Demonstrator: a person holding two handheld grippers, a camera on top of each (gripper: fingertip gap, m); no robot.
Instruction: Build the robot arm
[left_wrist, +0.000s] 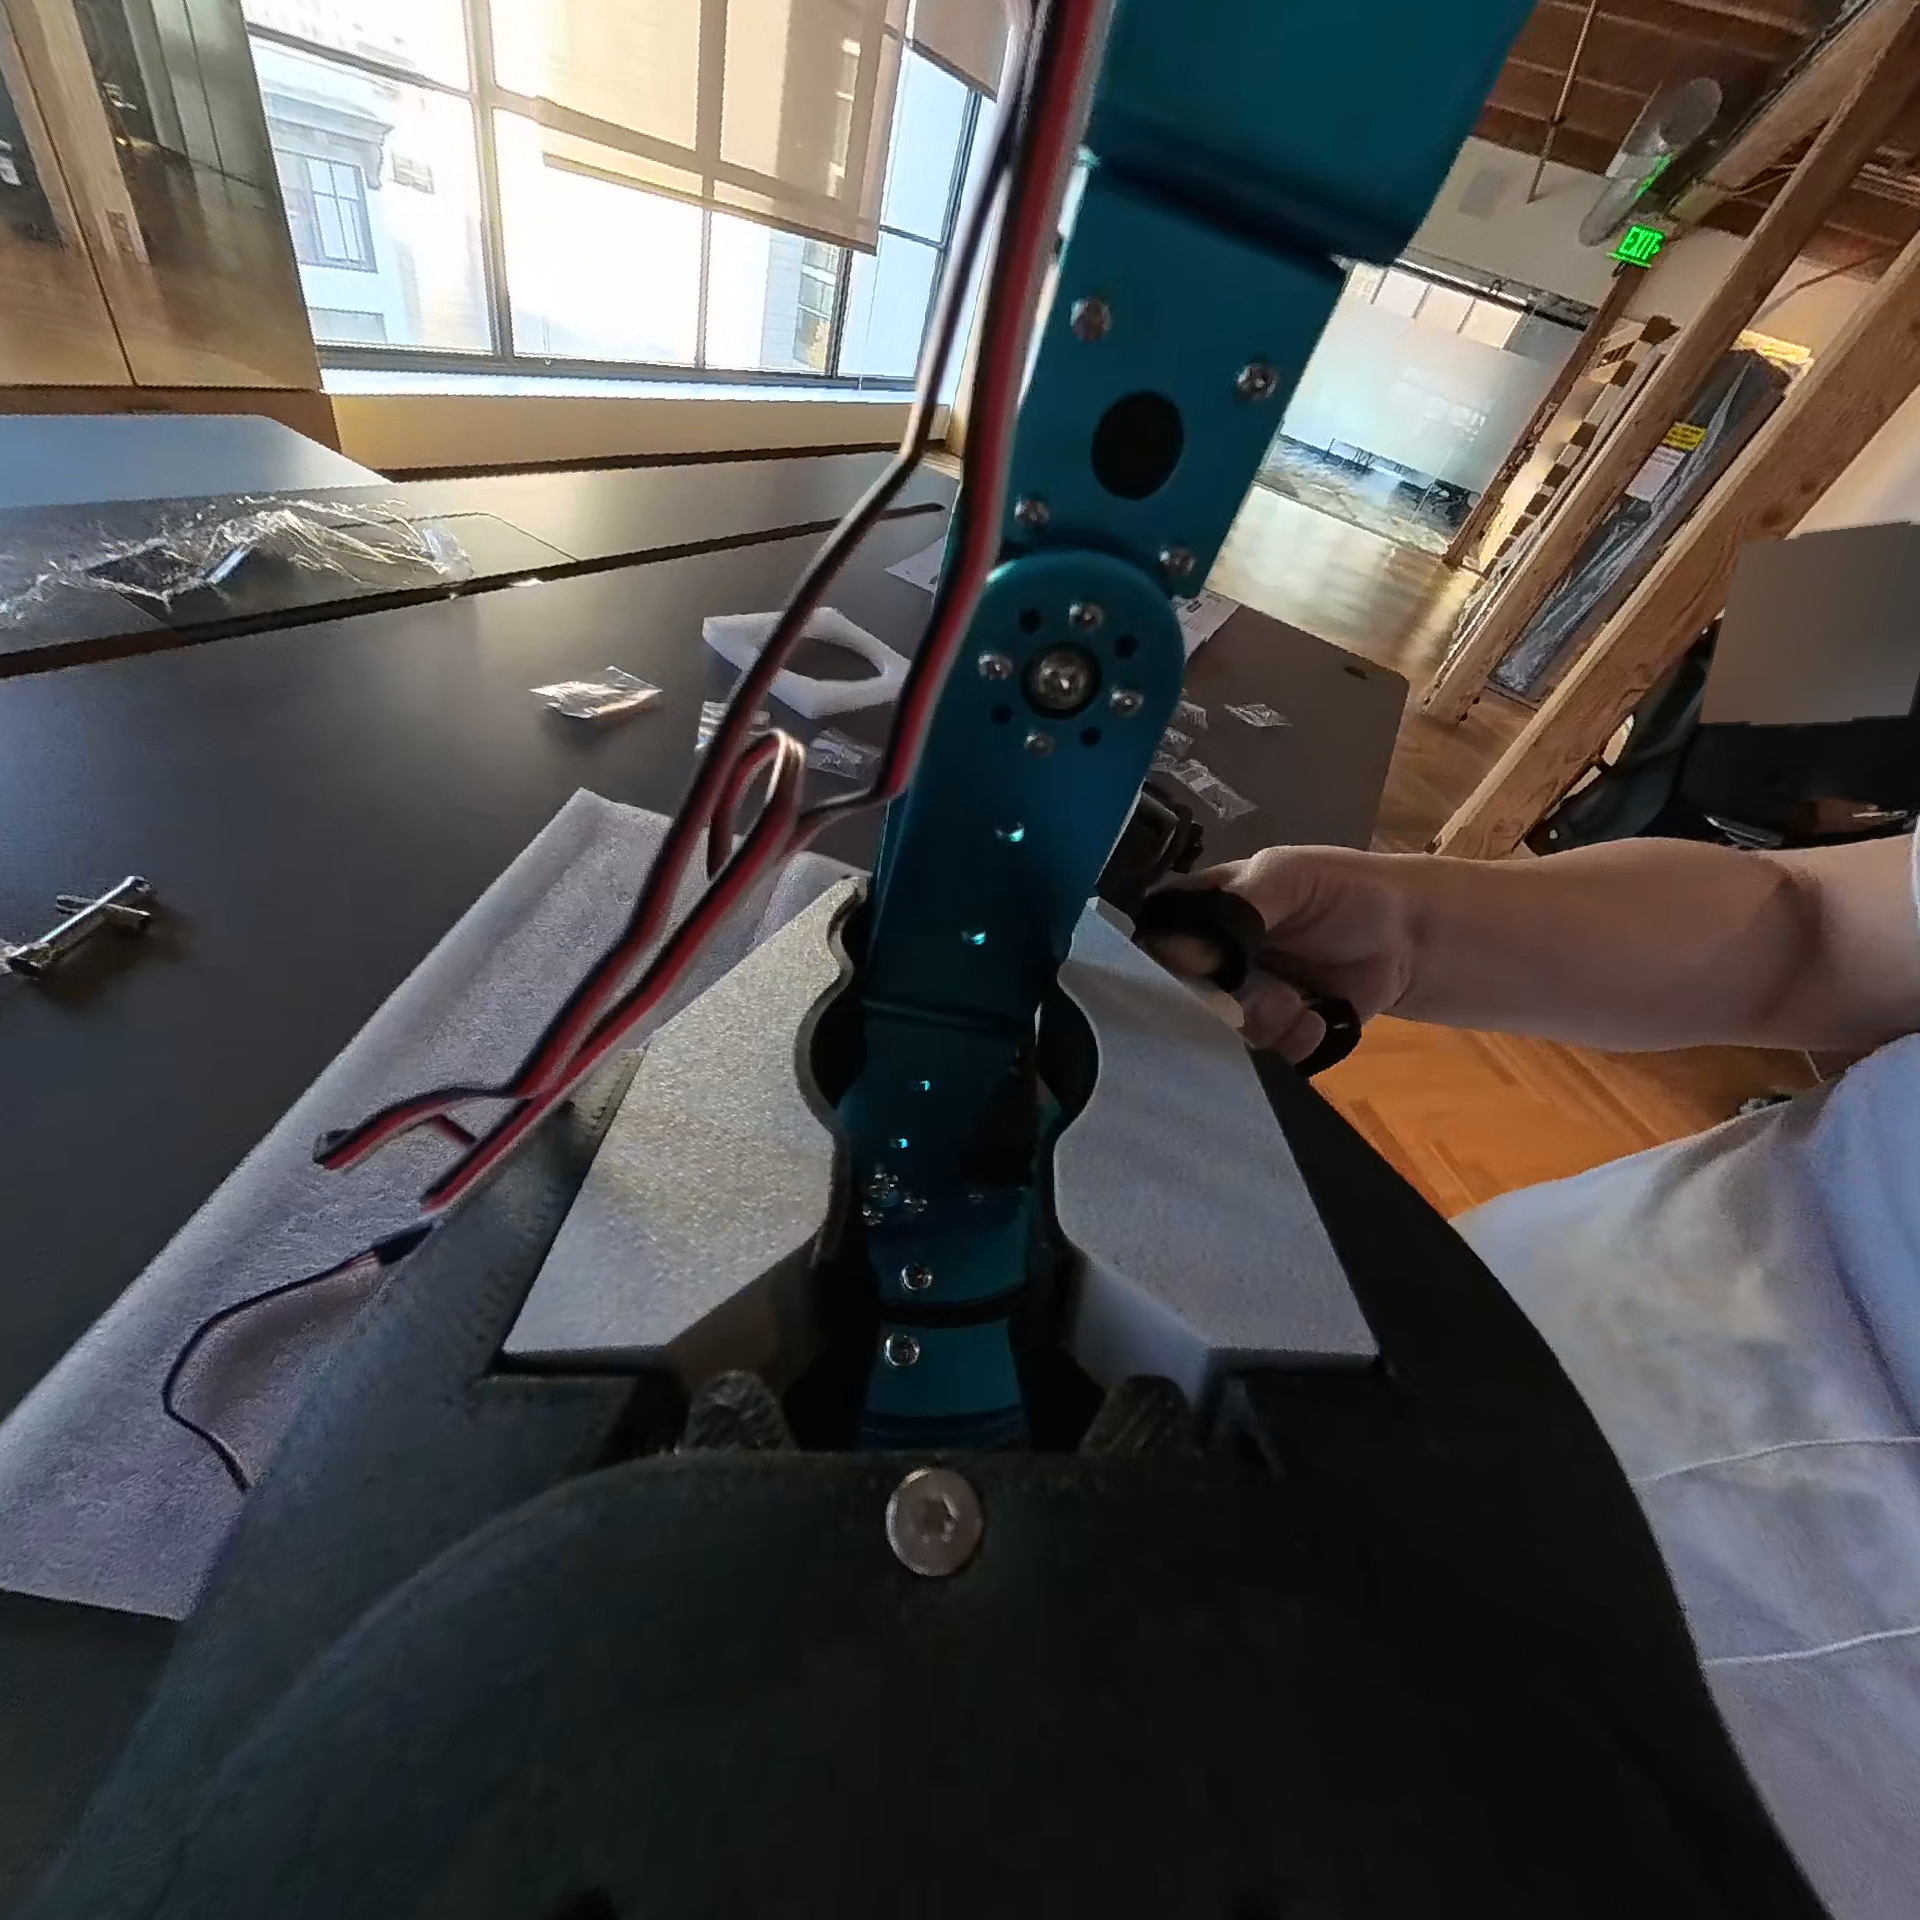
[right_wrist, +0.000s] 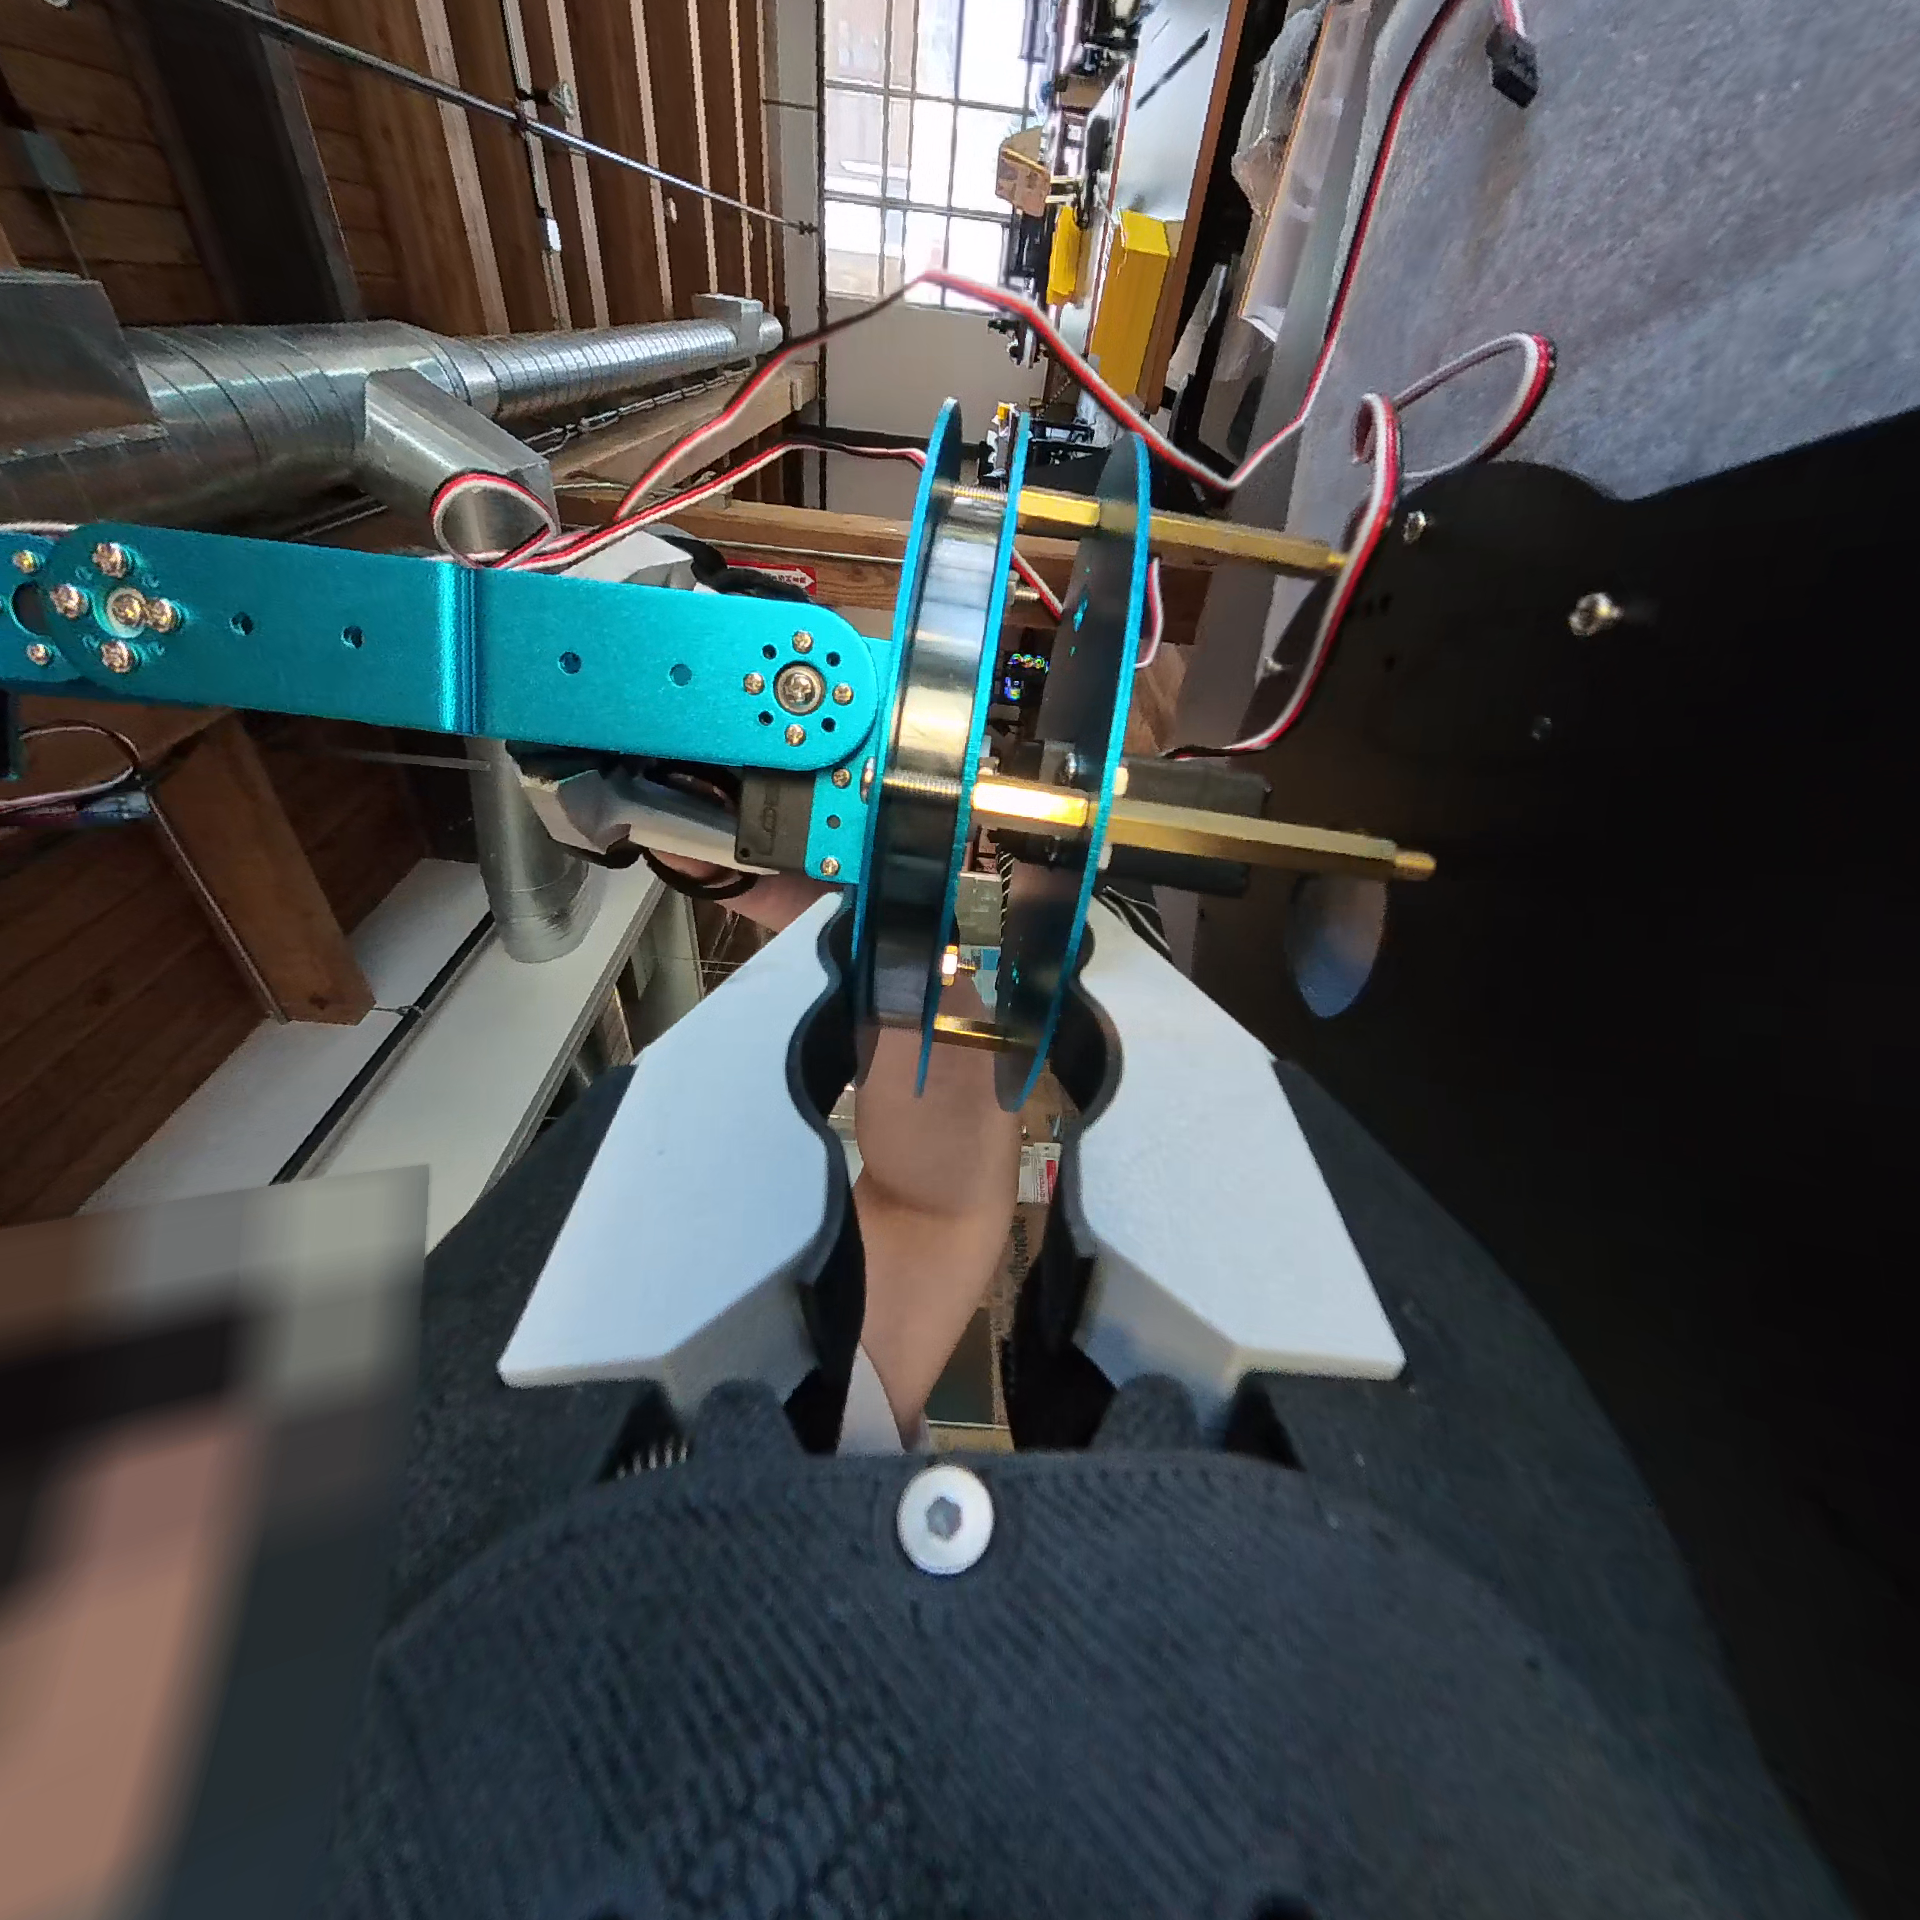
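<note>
A teal metal robot-arm kit is held off the table. In the left wrist view my left gripper (left_wrist: 951, 1049) is shut on the arm's blue link (left_wrist: 1081, 644), which rises up and away between the grey fingers (left_wrist: 717, 1164). Red, white and black servo wires (left_wrist: 831, 665) hang to its left. In the right wrist view my right gripper (right_wrist: 961, 1023) is shut on the kit's blue round base discs (right_wrist: 935, 675). Brass standoffs (right_wrist: 1226, 836) run from the discs toward a black plate (right_wrist: 1558, 748). The blue link (right_wrist: 436, 655) runs left from the discs.
A foam sheet (left_wrist: 208, 1299) lies on the black table (left_wrist: 312, 748). On the table are a metal T-wrench (left_wrist: 88, 920), small plastic bags (left_wrist: 597, 694) and a white foam block (left_wrist: 810, 665). A person's hand (left_wrist: 1320, 935) is at the right. Wooden posts (left_wrist: 1714, 416) stand beyond. The gap from one gripper's tips to the other's is roughly 8 cm.
</note>
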